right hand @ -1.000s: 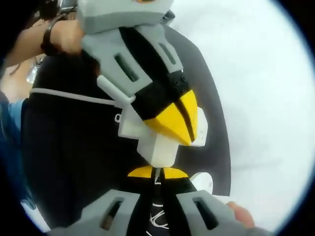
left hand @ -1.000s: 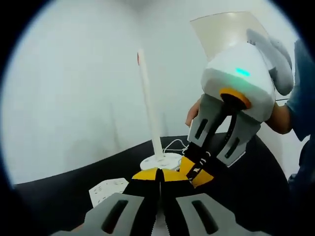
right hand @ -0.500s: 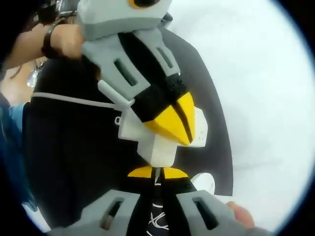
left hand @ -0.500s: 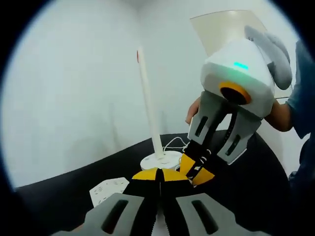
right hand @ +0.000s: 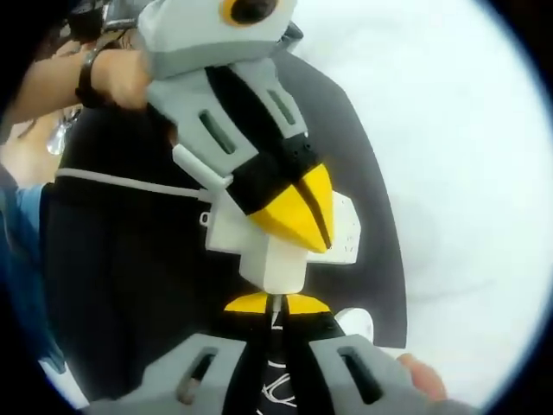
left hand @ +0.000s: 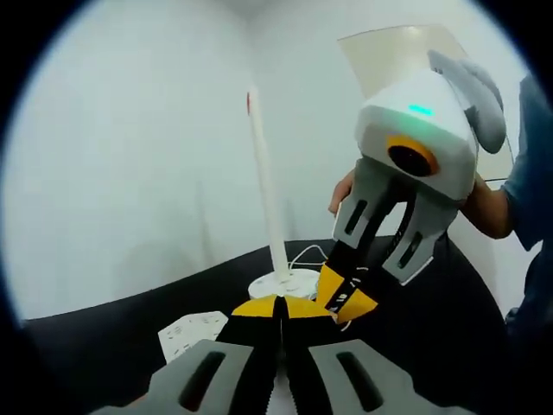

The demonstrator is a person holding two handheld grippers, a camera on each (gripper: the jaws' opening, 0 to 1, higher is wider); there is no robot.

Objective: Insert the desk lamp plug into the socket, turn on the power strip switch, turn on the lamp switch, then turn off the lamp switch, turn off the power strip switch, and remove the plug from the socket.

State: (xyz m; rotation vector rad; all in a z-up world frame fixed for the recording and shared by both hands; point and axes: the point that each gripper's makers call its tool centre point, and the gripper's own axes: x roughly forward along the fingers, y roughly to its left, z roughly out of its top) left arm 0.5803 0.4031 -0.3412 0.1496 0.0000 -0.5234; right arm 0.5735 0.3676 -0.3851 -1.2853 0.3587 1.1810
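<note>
just past the tips of the right gripper [right hand: 276, 304], whose jaws are closed on a white cable, the left gripper [right hand: 304, 218] pinches a white plug [right hand: 275, 262] with its prongs end hanging free in the air. in the left gripper view, the left gripper [left hand: 278, 308] has its yellow tips pressed together, and the right gripper [left hand: 344, 297] comes in from the right side, just beside them. the power strip [left hand: 192, 332] lies ahead and to the left of the left gripper's tips on the black table [left hand: 104, 337], with nothing plugged into it as far as can be seen. the desk lamp [left hand: 270, 207] stands straight ahead beyond the tips, upright on its round base, not visibly lit. judging from this, the task is either at its very start or just finished; the pictures alone cannot settle which. the table is dark and round-edged, set against plain white walls.
</note>
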